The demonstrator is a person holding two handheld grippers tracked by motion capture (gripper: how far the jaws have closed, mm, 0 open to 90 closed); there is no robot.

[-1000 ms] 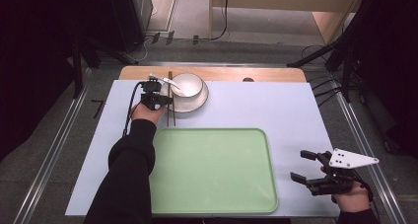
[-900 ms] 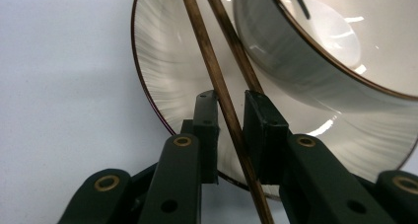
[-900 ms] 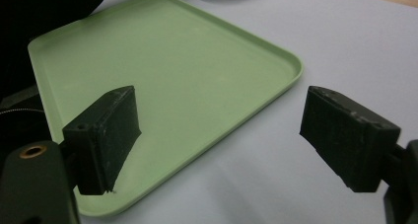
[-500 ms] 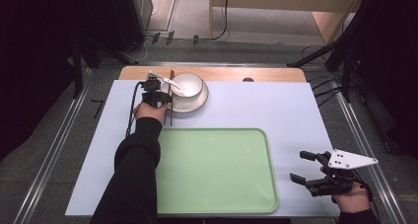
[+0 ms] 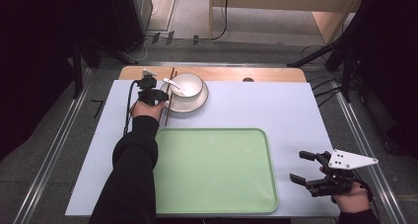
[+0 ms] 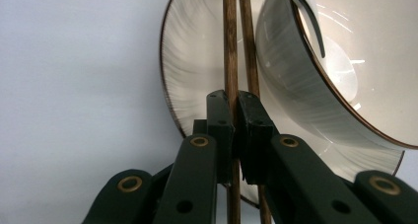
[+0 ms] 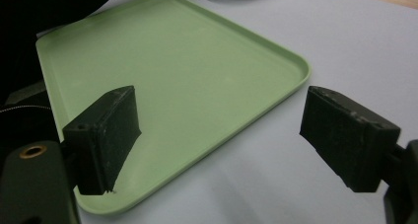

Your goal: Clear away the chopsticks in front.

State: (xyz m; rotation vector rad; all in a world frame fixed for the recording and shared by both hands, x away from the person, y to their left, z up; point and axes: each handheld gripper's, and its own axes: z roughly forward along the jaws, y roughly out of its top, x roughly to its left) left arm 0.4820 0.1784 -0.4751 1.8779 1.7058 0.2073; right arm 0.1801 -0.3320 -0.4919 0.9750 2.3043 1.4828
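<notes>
Dark floor and black stands are ringing a table (image 5: pixel 276 110) that is filling the middle of the high view, its top lying under a smooth pale blue sheet with a strip of bare wood showing along the upper edge. Sitting at lower centre is a green tray (image 5: pixel 212 174), flat, matte and round-cornered with a low raised rim. At upper left of centre a white plate (image 5: pixel 197 103) is carrying a white bowl (image 5: pixel 190 83), both glossy with a thin brown rim line, and a white spoon (image 5: pixel 178 87) is lying in the bowl. Running along the plate's left edge are two thin brown chopsticks (image 5: pixel 168 98), round and wooden. The left gripper (image 5: pixel 160 93) is pinching them, its jaws closing tight around the pair in the left gripper view, with the sticks (image 6: pixel 231 61) passing up over the plate rim beside the bowl wall. At lower right the right gripper (image 5: pixel 303 167) is hovering beside the tray's corner, jaws standing wide apart and holding nothing. The chopsticks are probably light, stiff and smooth, so they may be prone to rolling or scissoring apart; gripping both together near mid-length, as now, looks the steadiest hold.
</notes>
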